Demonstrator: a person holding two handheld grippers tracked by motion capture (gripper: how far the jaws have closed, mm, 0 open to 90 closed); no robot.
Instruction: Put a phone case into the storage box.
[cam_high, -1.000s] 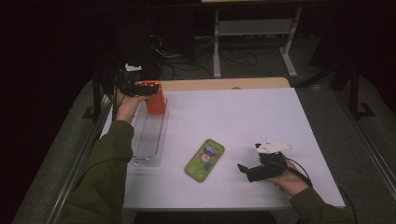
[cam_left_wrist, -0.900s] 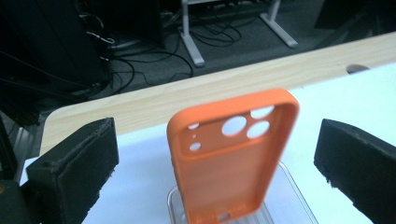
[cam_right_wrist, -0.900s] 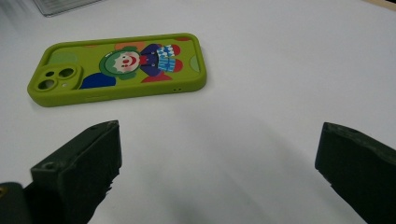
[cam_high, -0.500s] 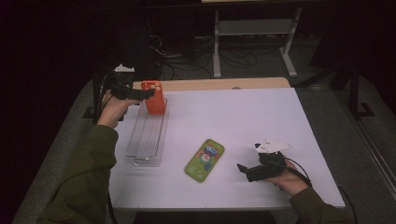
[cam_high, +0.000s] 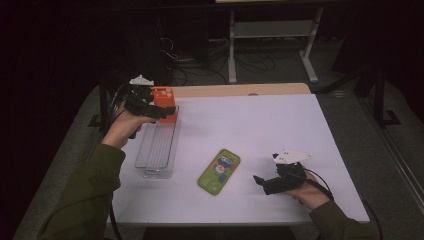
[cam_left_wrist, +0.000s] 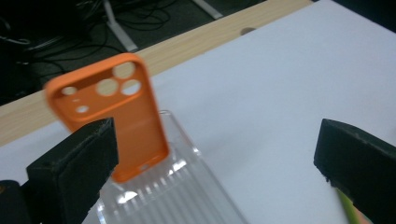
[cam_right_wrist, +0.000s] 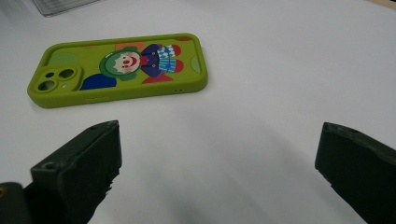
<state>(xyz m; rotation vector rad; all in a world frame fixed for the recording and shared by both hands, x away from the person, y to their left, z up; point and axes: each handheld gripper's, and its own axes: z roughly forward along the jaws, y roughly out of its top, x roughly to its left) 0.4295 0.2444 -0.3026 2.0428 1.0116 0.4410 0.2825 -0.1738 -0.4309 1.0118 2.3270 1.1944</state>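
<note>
Orange phone case (cam_left_wrist: 110, 114) stands upright in the clear rack (cam_left_wrist: 187, 196), just beyond the left gripper (cam_left_wrist: 210, 163)'s spread, empty jaws. The right gripper (cam_right_wrist: 215, 172) gapes too; a green phone case (cam_right_wrist: 119, 67) lies flat ahead.

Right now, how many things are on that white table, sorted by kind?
Phone cases: 2, an orange phone case standing in the rack and a green clown phone case lying flat
Clear plastic rack: 1
Hand-held tools: 2, the left tool and the right tool, both open
Total: 5
</note>
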